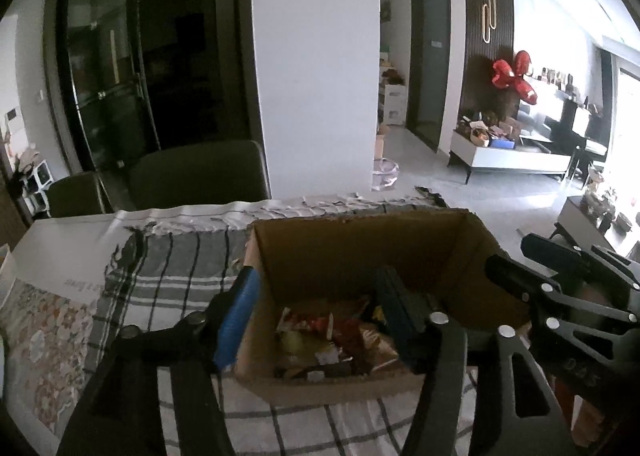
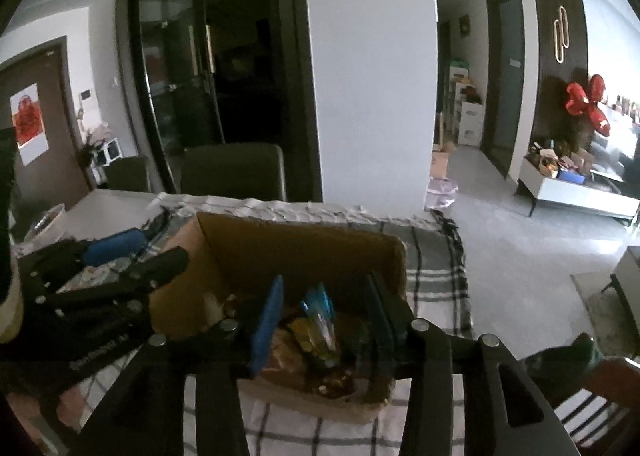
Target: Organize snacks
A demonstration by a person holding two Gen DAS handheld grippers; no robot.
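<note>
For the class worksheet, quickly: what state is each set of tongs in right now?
Left tongs: open, holding nothing, straddling the cardboard box's left wall.
Right tongs: open, empty, above the snacks.

Home, my dining/living area. Table in front of me, plaid cloth (image 1: 168, 256) over it, dark chair backs (image 1: 200, 172) behind at centre left. Dark glass doors (image 1: 108, 68) upper left, white pillar (image 1: 316, 64) centre. Right of frame: low white TV cabinet (image 1: 516, 160) with clutter, red bow decoration (image 1: 516, 76) on dark wall panel, hallway door (image 1: 430, 56), grey floor.
</note>
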